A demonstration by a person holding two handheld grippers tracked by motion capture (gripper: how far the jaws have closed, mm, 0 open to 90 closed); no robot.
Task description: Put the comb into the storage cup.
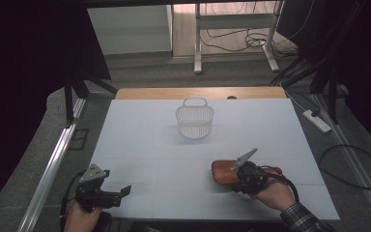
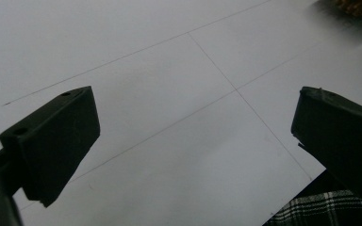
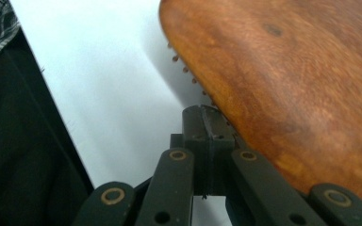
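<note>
Left gripper (image 1: 107,192) nearest, low at near-left bench (image 1: 140,140) edge, fingers wide apart, empty. Right gripper (image 1: 244,178) fingers pressed together beside wooden hairbrush (image 1: 224,172), near-right; hold uncertain. Step: picking up brush. Next: secure grip, lift toward far-centre basket (image 1: 194,118)

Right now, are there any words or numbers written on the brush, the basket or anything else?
None: no word, number or label can be read. The wooden brush shows bare wood grain, the white basket is plain mesh, and the table carries thin pencil-like lines but no writing. The right gripper and left gripper are plain black.
</note>
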